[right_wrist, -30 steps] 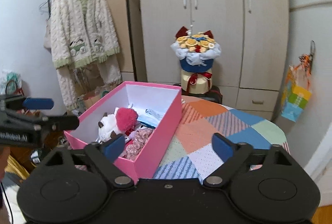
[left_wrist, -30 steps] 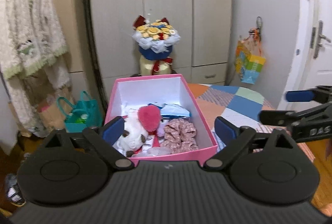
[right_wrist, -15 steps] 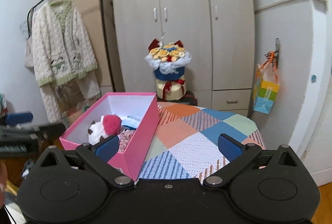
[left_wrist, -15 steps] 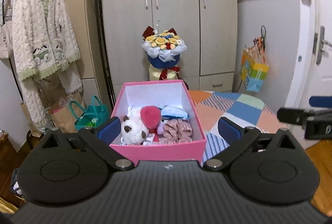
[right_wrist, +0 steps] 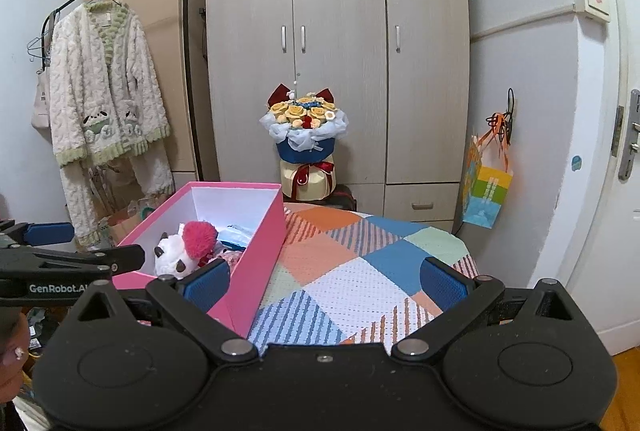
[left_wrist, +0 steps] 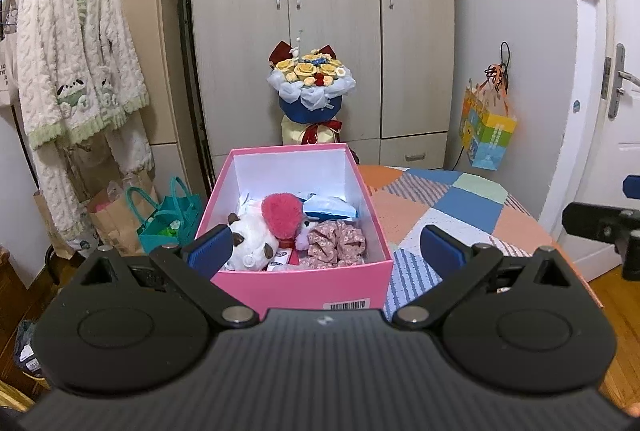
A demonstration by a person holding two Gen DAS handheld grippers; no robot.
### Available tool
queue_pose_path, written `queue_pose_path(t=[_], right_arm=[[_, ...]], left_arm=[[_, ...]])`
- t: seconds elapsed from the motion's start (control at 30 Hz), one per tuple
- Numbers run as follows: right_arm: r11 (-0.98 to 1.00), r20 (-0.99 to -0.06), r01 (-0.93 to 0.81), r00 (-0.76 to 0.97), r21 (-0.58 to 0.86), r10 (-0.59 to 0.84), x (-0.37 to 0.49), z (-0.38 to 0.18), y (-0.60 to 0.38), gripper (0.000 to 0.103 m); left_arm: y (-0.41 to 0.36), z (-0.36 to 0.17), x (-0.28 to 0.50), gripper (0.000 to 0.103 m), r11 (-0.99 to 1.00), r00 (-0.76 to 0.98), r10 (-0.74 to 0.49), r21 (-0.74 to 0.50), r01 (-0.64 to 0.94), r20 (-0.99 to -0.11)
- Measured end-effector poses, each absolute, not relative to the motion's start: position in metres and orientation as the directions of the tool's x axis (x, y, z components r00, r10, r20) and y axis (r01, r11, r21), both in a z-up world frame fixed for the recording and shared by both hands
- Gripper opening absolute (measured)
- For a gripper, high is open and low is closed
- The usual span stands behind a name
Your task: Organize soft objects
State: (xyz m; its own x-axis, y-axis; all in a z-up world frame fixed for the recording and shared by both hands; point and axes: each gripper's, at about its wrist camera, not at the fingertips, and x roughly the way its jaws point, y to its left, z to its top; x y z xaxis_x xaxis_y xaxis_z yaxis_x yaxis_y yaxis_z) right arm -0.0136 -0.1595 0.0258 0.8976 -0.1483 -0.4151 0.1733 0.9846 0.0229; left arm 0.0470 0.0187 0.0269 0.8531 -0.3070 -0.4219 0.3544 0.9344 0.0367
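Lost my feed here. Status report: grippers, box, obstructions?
Left gripper open, empty; right gripper open, empty. Pink box on patchwork table, plush toy and floral scrunchie inside. Nothing blocking the box.

hidden: pink box (right_wrist: pixel 256 251) near wall conceals floral scrunchie | cut off: door handle (left_wrist: pixel 622 79) at right edge

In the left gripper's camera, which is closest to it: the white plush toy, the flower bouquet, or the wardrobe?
1. White plush toy, in the pink box, just beyond the left gripper.
2. Flower bouquet, behind the box.
3. Wardrobe, at the back.
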Motion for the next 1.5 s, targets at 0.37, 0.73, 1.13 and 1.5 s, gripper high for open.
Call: queue_pose_path(t=[0.37,0.73,1.13,1.5], right_arm=[[0.979,-0.425,0.203,0.886,-0.004,-0.185,-0.017,0.018,-0.158,0.102],[0.975,-0.418,0.220,0.884,-0.023,-0.209,-0.019,0.016,-0.156,0.102],[0.967,-0.391,0.255,0.887,-0.028,-0.245,-0.019,0.013,-0.160,0.102],[0.968,-0.392,0.248,0.888,-0.034,-0.241,-0.019,0.011,-0.160,0.102]], left_arm=[[0.014,0.021,0.045,0.103,0.942,0.869,-0.264,0.083,0.326,-0.419],[0.013,0.009,0.050,0.103,0.947,0.870,-0.231,0.105,0.304,-0.435],[0.014,0.012,0.049,0.103,0.940,0.870,-0.262,0.095,0.329,-0.418],[0.014,0.013,0.047,0.103,0.939,0.872,-0.264,0.099,0.331,-0.411]])
